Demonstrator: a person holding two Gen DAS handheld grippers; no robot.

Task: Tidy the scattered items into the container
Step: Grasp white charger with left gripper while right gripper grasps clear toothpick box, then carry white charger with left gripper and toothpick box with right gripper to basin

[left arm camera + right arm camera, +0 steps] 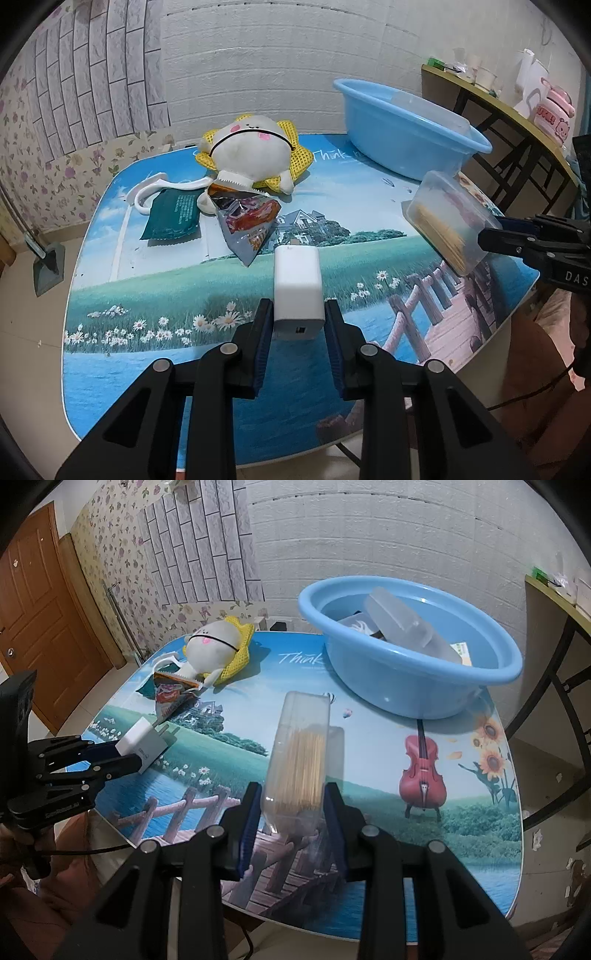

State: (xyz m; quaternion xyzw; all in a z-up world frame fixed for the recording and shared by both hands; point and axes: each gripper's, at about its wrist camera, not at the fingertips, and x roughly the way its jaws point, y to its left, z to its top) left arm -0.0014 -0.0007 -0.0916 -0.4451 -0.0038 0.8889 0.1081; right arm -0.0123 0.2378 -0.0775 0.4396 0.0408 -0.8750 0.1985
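My left gripper (298,325) is shut on a white charger plug (297,291) and holds it above the table; it also shows in the right wrist view (144,748). My right gripper (293,805) is shut on a clear box of toothpicks (301,760), lifted off the table; the box also shows in the left wrist view (448,223). The blue basin (413,686) stands at the far right of the table and holds a clear box (402,624) and some packets. A plush toy (251,147), a green packet (171,218) and a snack bag (249,225) lie at the far left.
The low table (147,369) has a landscape print. A white hook-shaped item (147,192) lies by the green packet. A side shelf (517,110) with cups stands at the right. A wooden door (40,627) is at the left.
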